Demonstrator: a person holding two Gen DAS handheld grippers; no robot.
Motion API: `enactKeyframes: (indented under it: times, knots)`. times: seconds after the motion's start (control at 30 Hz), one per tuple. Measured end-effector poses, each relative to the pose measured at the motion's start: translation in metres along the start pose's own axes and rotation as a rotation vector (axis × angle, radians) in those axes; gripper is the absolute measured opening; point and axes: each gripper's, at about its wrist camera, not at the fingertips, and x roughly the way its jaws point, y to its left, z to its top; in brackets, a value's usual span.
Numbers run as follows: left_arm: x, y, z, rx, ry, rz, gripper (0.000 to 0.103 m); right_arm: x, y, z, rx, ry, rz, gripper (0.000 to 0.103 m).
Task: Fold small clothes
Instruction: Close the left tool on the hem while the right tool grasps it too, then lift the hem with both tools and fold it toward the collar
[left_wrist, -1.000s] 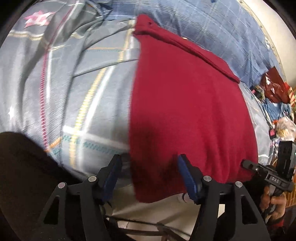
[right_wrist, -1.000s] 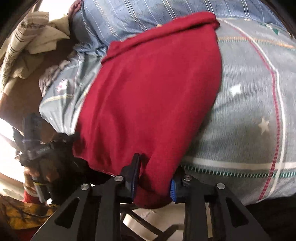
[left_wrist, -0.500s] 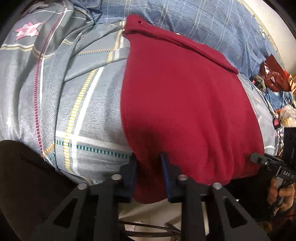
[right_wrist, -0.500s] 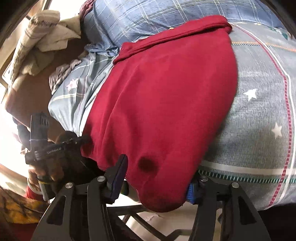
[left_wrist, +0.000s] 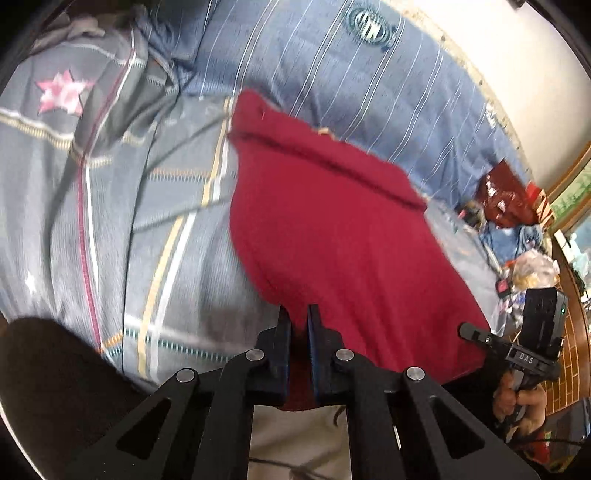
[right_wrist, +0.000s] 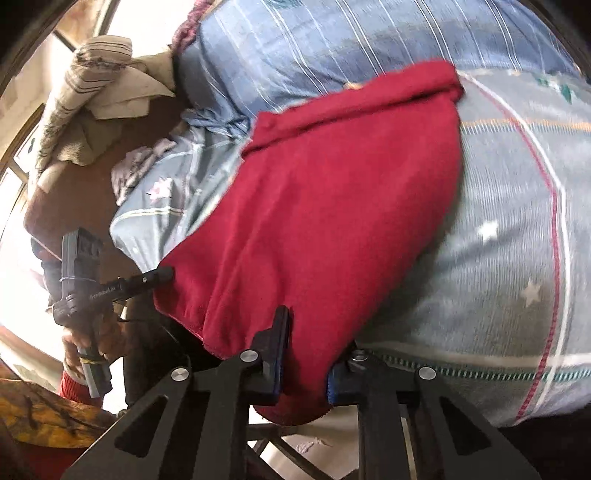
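Left view: since a second ago my left gripper (left_wrist: 298, 317) fingers went from wide apart to pinched on the near hem of the red garment (left_wrist: 332, 236), at 6 o'clock.

Right view: my right gripper (right_wrist: 308, 354) fingers, narrowly parted, clamp the same hem. The garment lies on the bed (right_wrist: 517, 221); I judge the fold is only starting.

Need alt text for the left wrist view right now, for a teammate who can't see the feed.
The left gripper is shut on the near edge of a dark red garment that lies on a grey checked bedsheet. A blue striped quilt lies beyond it, and the right gripper reaches the garment's right edge.
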Motion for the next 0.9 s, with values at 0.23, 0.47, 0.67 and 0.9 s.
enactKeyframes:
  times: [0.23,0.47,0.67,0.9]
  knots:
    - [-0.013,-0.003,0.024,0.011,-0.107,-0.001,0.006,-0.015,0.007,0.032,0.002,-0.116,0.068,0.014]
    - [-0.013,-0.009,0.065,0.053,-0.244,0.067,0.006,-0.026,0.007,0.088,-0.020,-0.236,0.039,0.014]
    - [0.007,-0.020,0.093,0.077,-0.290,0.120,0.006,-0.015,0.007,0.137,-0.070,-0.288,-0.041,0.014]
    - [0.056,-0.031,0.140,0.082,-0.287,0.181,0.006,0.014,-0.005,0.187,-0.092,-0.309,-0.124,0.014]
